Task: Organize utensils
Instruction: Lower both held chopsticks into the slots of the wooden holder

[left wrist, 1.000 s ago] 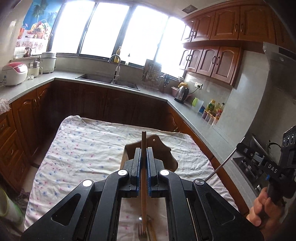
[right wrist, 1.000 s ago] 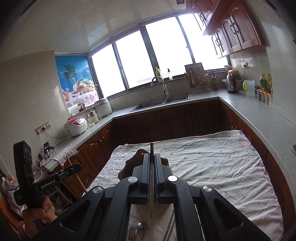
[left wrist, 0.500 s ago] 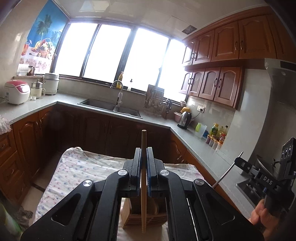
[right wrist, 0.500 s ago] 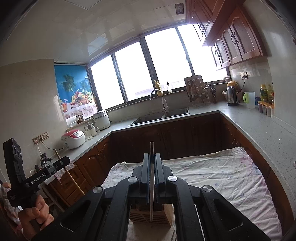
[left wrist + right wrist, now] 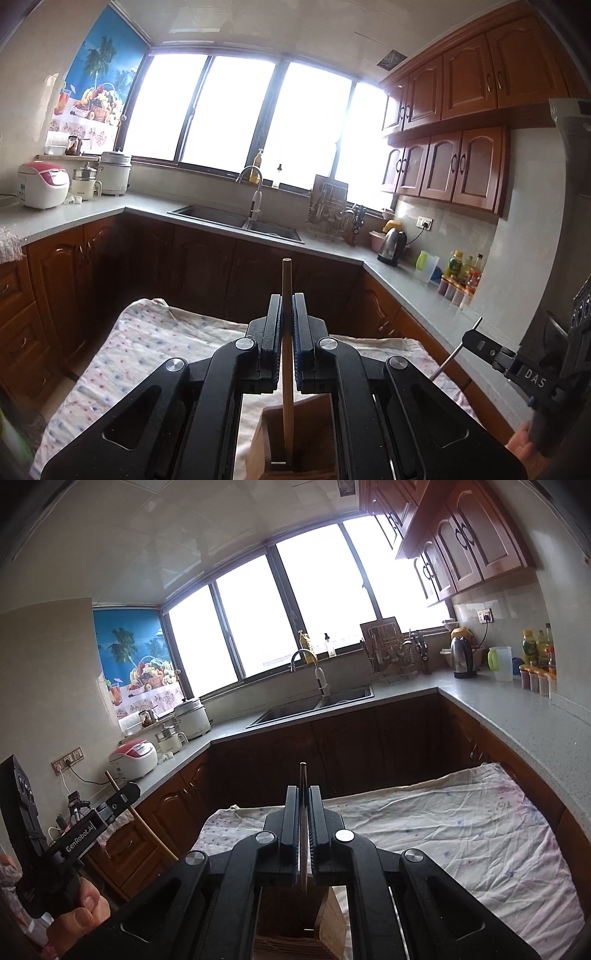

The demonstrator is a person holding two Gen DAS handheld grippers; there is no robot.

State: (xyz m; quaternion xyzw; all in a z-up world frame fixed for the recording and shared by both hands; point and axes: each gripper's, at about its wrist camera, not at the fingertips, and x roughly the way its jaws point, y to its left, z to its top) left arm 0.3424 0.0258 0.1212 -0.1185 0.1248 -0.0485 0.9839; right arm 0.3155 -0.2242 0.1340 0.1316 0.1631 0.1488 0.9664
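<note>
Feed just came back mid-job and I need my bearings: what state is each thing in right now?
Left gripper: shut on thin wooden chopstick, upright.
Right gripper: shut on slim metal utensil handle, upright.
Brown wooden utensil holder: upright on cloth, below both utensils' lower ends.
Floral cloth: spread, wrinkled.

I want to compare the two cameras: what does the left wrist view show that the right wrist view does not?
Only the left wrist view shows the left gripper shut on a wooden stick. Only the right wrist view shows the right gripper shut on a thin metal utensil. Both show the wooden holder below the fingers, the flowered cloth and the sink.
</note>
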